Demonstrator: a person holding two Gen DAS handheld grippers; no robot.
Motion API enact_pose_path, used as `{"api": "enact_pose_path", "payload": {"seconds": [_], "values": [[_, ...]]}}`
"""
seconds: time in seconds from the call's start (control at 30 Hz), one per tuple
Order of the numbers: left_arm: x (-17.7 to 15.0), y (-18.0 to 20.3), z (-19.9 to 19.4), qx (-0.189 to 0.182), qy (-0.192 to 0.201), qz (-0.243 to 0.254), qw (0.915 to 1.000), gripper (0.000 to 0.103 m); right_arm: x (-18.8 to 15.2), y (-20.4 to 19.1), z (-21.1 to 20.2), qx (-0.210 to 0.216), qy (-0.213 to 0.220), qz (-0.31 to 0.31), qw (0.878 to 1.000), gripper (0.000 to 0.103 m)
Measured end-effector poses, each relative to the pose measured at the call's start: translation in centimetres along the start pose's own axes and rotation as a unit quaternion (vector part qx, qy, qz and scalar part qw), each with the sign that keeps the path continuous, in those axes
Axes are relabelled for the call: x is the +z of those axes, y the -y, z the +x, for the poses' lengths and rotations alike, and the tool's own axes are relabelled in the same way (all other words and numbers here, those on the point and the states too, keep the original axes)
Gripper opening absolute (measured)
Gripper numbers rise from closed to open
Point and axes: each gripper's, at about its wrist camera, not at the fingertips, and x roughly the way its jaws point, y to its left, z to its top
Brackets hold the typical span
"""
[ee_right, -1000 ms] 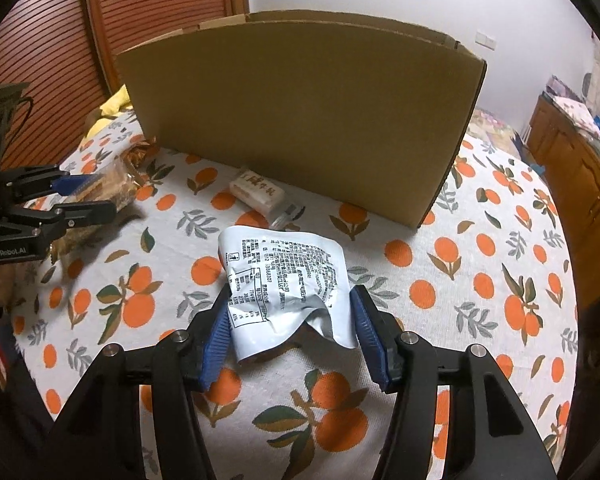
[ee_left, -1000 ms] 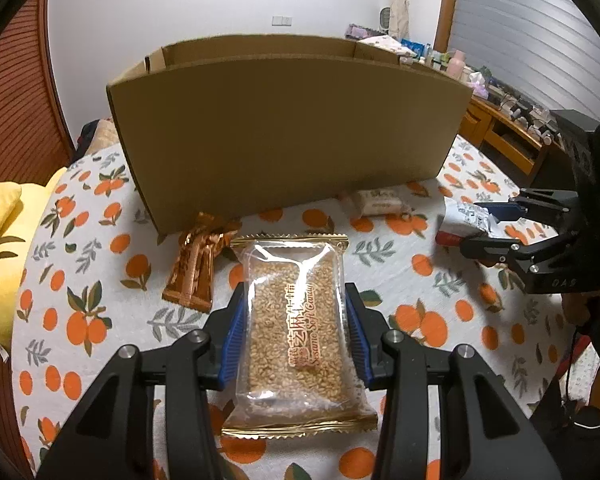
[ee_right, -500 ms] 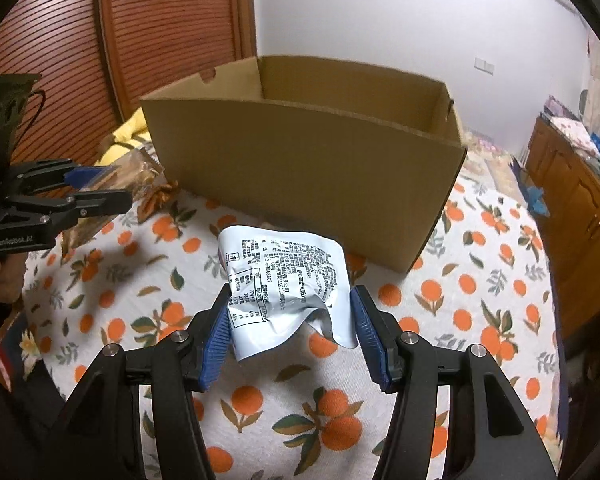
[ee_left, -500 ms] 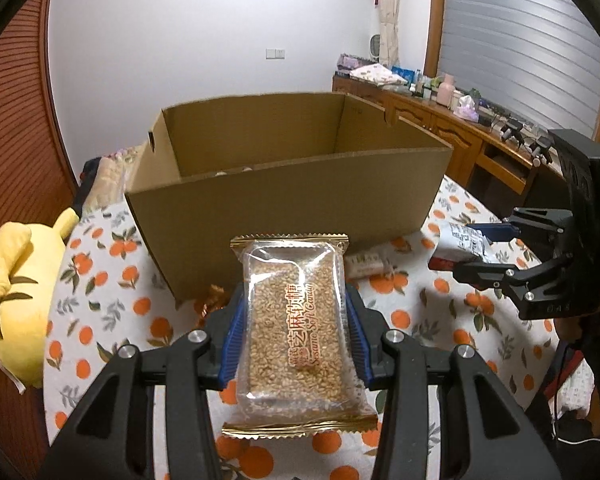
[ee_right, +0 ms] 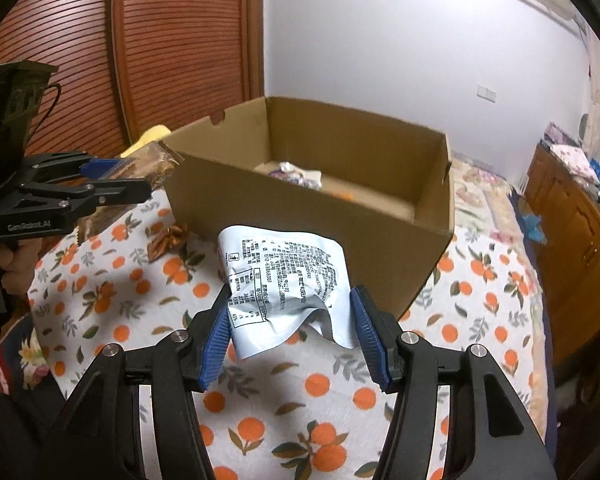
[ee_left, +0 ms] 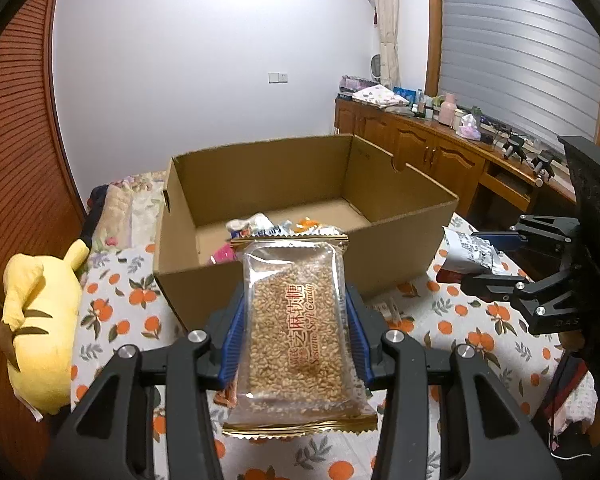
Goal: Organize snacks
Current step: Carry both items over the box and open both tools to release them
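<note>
Two grippers carry snacks above the cardboard box for dropping in: left gripper pinching a sesame candy pack, right gripper clamping a crumpled white pouch.

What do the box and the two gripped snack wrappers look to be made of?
Box: plain brown cardboard, matte, with raw cut edges. Sesame candy pack: clear glossy plastic film, seeds showing through, crimped gold ends. White pouch: crinkled, printed, probably plastic or foil laminate; it holds sharp creases.

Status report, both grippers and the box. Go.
Left gripper shut on clear sesame candy packet. Right gripper shut on crumpled white printed pouch. Open brown cardboard box ahead, snacks inside; nothing blocking.
</note>
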Motion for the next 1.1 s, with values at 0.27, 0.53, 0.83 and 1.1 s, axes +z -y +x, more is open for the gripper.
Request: {"api": "enact_pose_path", "payload": {"seconds": [0.27,0.53,0.83,1.1], "values": [[1.4,-0.6,0.4,0.003,0.009,0.002,1.0,0.044,1.7,0.4,-0.4,-0.002,0.017,-0.005,1.0,0.058],[2.9,-0.9,1.1,0.008,0.013,0.009,0.9998,0.044,3.1,1.1,-0.4,-0.002,0.028,-0.01,1.0,0.058],[4.7,-1.7,2.6,0.013,0.015,0.012,0.9997,0.044,5.5,2.0,0.3,-0.003,0.042,-0.016,0.999,0.058],[7.0,-3.1,4.7,0.014,0.018,0.01,0.9997,0.044,7.7,2.6,1.9,0.002,0.05,-0.018,0.999,0.058]]}}
